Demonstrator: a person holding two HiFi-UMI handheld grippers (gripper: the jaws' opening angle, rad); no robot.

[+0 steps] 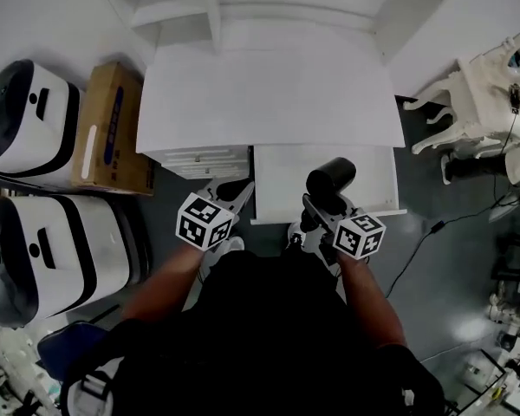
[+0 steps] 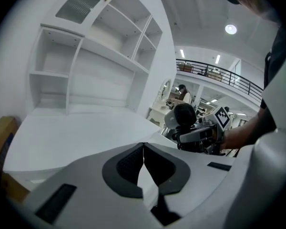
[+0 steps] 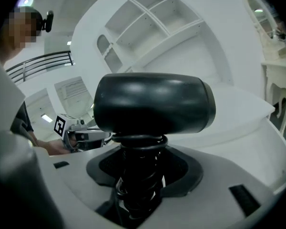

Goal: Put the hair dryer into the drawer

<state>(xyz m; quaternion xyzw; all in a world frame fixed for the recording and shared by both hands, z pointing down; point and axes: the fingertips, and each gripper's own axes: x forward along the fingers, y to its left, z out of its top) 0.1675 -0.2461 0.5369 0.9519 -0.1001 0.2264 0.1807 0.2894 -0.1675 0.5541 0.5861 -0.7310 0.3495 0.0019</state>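
The black hair dryer stands head-up over the open white drawer under the white desk. My right gripper is shut on its handle, which has the cord coiled round it. In the right gripper view the hair dryer's head fills the middle above my right gripper. My left gripper hovers left of the drawer, shut with nothing in it; its pads meet at the tips in the left gripper view, where the hair dryer shows at the right.
A closed drawer unit sits left of the open drawer. A cardboard box and two white-and-black machines stand at the left. White ornate furniture and a floor cable lie at the right.
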